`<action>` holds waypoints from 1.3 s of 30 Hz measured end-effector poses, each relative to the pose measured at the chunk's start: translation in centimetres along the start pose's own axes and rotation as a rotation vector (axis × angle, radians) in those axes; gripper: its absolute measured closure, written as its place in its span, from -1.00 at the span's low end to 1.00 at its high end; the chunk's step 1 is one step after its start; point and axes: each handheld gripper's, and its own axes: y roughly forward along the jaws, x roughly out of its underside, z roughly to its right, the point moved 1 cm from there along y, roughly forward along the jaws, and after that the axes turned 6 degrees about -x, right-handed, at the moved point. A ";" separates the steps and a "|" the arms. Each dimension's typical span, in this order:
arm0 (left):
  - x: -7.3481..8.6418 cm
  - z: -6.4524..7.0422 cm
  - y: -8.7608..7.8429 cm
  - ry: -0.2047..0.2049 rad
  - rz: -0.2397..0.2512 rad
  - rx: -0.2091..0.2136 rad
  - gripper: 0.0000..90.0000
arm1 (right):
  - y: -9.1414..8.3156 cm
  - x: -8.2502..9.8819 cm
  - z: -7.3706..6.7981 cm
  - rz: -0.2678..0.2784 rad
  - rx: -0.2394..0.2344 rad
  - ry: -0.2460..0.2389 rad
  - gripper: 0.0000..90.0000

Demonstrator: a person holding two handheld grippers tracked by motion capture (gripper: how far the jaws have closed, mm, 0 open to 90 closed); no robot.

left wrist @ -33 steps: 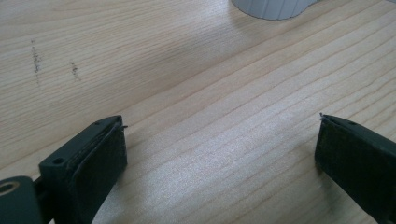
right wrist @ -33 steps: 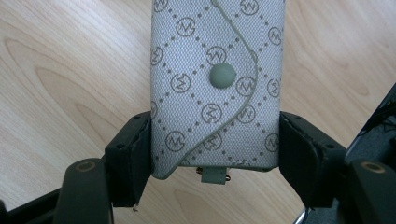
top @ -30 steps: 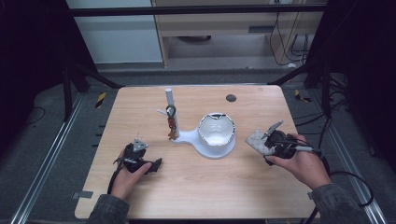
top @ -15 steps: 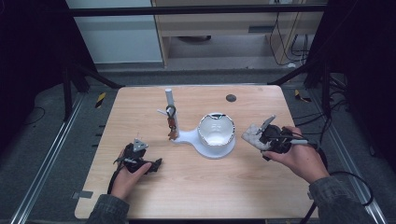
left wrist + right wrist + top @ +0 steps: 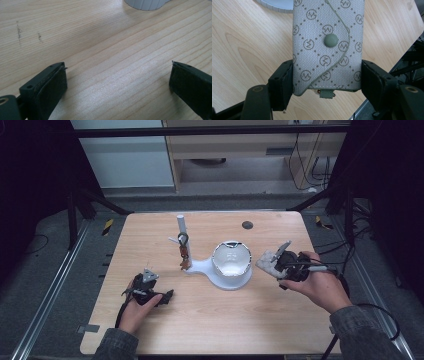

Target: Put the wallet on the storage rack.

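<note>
A grey monogram key pouch with a round snap sits clamped between the jaws of my right gripper, flap side facing the camera. In the high view that right gripper holds the pouch above the table, just right of the white bowl. The bowl belongs to a white stand with an upright post, on which a dark key ring with a brown tag hangs. My left gripper rests at the front left. Its jaws stand wide open over bare wood.
A small dark disc lies near the table's far edge. The edge of the stand's white base shows ahead of the left gripper and beyond the pouch. Metal rails and dark floor surround the table.
My right hand has lifted a little and carried the pouch leftward, closer to the white bowl. The left hand has stayed put.
</note>
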 end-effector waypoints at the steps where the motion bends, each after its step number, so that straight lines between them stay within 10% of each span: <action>1: 0.0 0.0 0.0 -0.001 0.000 0.000 -0.98 | 0.0 -0.1 0.0 0.001 0.001 -0.004 -0.31; 39: 0.0 0.0 0.0 0.001 0.000 0.001 -0.98 | 0.3 -5.4 -2.6 0.001 0.027 -0.141 -0.31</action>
